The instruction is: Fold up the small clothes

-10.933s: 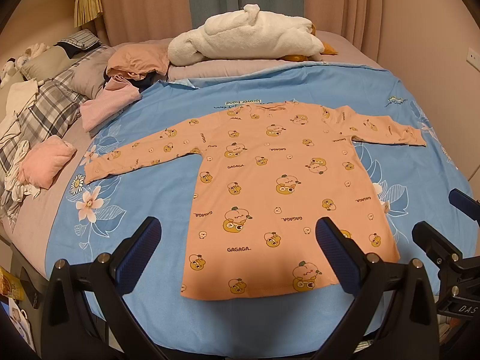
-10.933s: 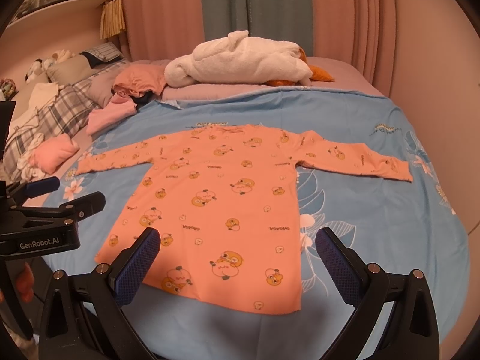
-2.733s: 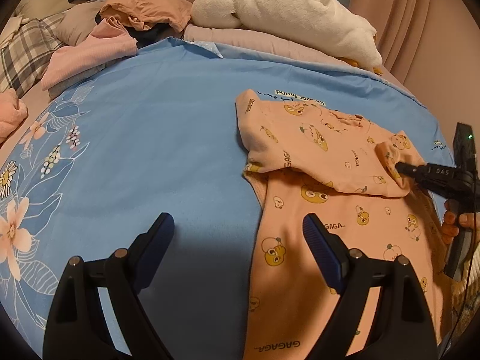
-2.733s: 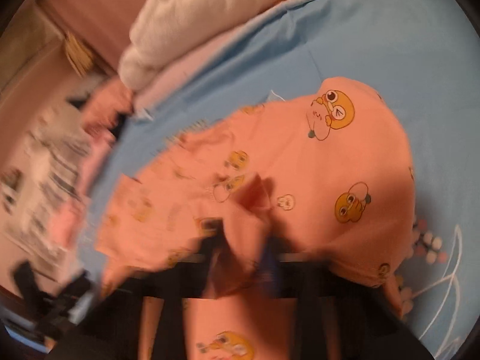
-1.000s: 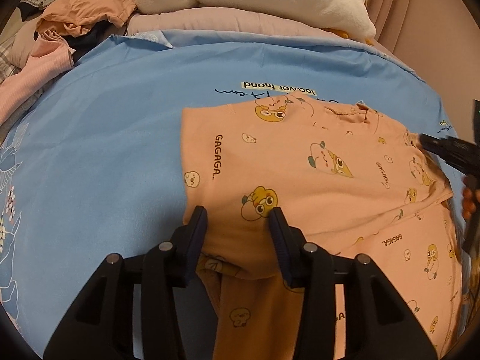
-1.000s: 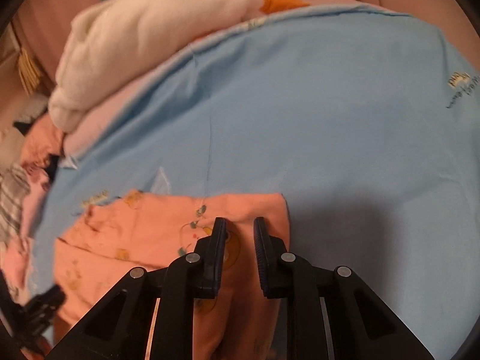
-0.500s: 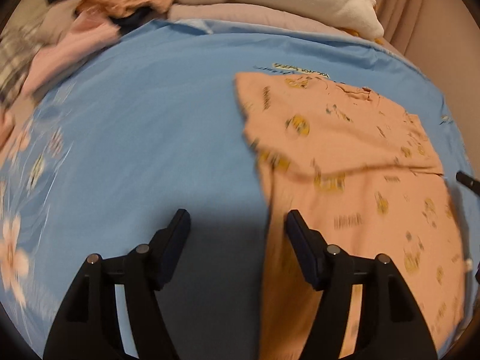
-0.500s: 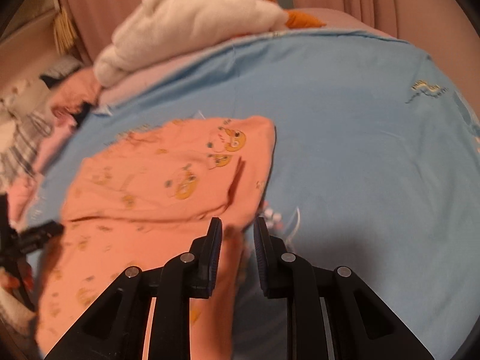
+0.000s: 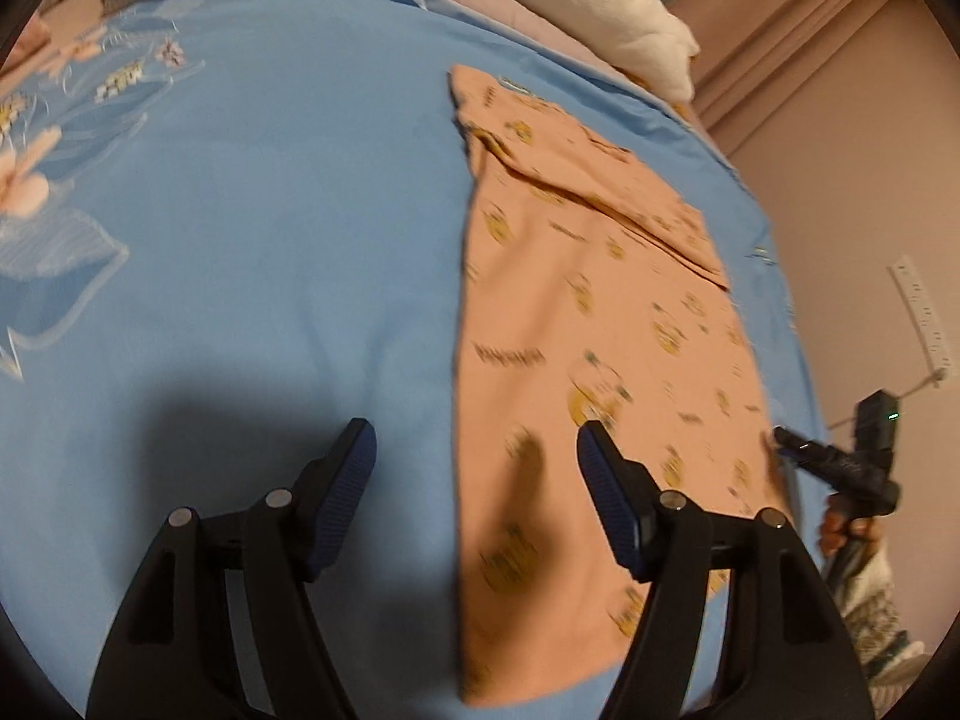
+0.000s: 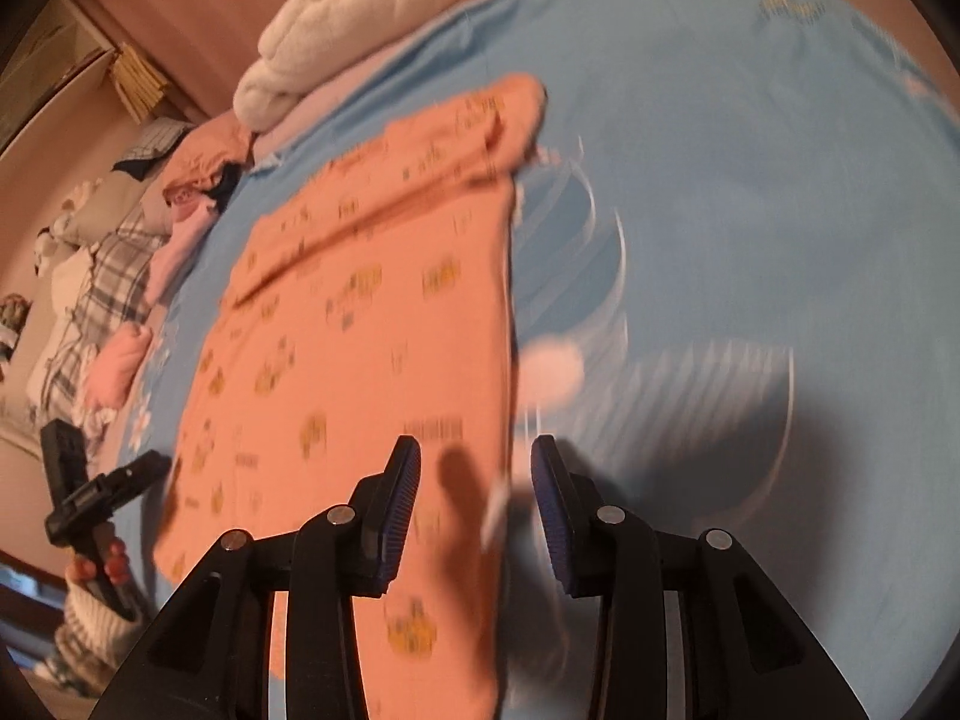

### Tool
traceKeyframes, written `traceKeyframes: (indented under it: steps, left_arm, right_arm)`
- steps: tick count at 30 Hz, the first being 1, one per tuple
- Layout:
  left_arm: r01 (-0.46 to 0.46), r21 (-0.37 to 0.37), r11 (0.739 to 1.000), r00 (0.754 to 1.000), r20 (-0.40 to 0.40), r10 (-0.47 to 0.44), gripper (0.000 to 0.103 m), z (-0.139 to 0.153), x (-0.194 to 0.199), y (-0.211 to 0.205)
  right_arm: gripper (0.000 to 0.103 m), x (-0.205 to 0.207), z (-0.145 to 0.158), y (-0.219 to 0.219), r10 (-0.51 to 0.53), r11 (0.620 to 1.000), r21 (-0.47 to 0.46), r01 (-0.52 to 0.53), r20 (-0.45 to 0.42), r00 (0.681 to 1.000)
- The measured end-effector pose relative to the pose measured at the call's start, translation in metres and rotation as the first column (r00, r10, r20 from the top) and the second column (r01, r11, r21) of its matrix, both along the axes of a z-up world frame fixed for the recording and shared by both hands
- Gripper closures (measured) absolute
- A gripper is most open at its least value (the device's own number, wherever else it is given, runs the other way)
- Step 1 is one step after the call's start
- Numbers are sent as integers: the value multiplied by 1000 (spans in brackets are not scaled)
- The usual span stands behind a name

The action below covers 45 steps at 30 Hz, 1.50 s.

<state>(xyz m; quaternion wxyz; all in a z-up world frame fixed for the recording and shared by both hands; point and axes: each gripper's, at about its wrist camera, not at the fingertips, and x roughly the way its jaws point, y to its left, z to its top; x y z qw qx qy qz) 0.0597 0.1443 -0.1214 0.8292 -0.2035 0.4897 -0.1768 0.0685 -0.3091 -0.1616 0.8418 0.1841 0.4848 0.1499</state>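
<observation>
My left tool (image 9: 474, 468) is spread wide and holds nothing, and my right tool (image 10: 474, 480) is also parted and empty, its gap a little narrower. Between them lies the peach shirt (image 9: 576, 324), flat on the blue bedsheet (image 9: 252, 228), set toward the right side of the bed rather than its middle. Both sleeves look folded in across the chest, so the shirt now makes one long strip. Its long axis runs from the collar, up near the head of the bed, down to the hem at the foot edge closest to me. The hem end is what each tool points at: the strip's left edge runs between my left tool's fingers, the right edge between my right tool's, so each hand is nearest its own hem corner. I judge the next fold carries the hem up toward the collar. The cloth is thin, soft knit with small cartoon prints and lies limp with shallow creases; it should drape and slip easily. A white plush toy (image 10: 384, 6) lies at the head of the bed.
</observation>
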Motion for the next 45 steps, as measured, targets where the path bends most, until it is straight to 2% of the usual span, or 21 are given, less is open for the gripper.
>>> traceKeyframes:
  steps: [4, 12, 15, 19, 22, 24, 28, 32, 34, 36, 37, 39, 42, 45]
  left_arm:
    - [46, -109, 993, 999, -21, -49, 34, -2, -15, -5]
    - [93, -182, 979, 994, -48, -103, 35, -6, -33, -16]
    - [92, -205, 974, 993, -60, -106, 35, -10, -26, -19]
    - [37, -237, 971, 995, -82, -58, 50, -14, -14, -20]
    - [28, -226, 974, 995, -92, -50, 60, -17, -7, -24]
    - [28, -226, 974, 994, -94, -50, 65, -17, -7, -24]
    - [70, -195, 978, 988, -120, -95, 84, -18, -16, -29]
    - [95, -197, 976, 982, -141, -124, 89, -21, -25, -28]
    - [86, -199, 976, 979, -163, -120, 96, -24, -22, -26]
    - [78, -209, 975, 976, -181, -117, 98, -23, -19, -26]
    - [80, -206, 975, 977, -180, -119, 98, -20, -18, -27]
    - [85, -227, 970, 981, -150, -121, 98, -12, -17, -28]
    - [75, -324, 943, 989, -97, -112, 98, 3, -10, -24]
    - [70, -391, 918, 994, -51, -97, 98, 16, 3, -22]
  right_arm:
    - [65, -22, -6, -1, 46, 996, 83, -44, -24, 999]
    - [65, -46, -13, 7, 116, 977, 185, -106, -48, 992]
    - [65, -43, -18, 10, 118, 970, 219, -106, -42, 992]
    - [65, -30, -25, 10, 98, 957, 276, -88, -21, 995]
    - [65, -20, -27, 11, 84, 950, 303, -79, -4, 996]
    - [65, -17, -26, 13, 88, 949, 304, -86, 4, 996]
    - [67, -20, -24, 13, 117, 955, 275, -114, 6, 993]
    - [76, -30, -23, 14, 155, 963, 224, -150, -5, 988]
    - [85, -31, -24, 14, 154, 970, 191, -150, -9, 988]
    - [96, -29, -24, 15, 152, 975, 166, -148, -13, 988]
    - [97, -28, -22, 15, 156, 974, 166, -152, -12, 988]
    - [98, -28, -15, 13, 168, 965, 200, -169, 22, 986]
    - [98, -25, 1, 5, 151, 942, 288, -174, 100, 983]
    - [98, -16, 20, -3, 123, 917, 355, -183, 186, 975]
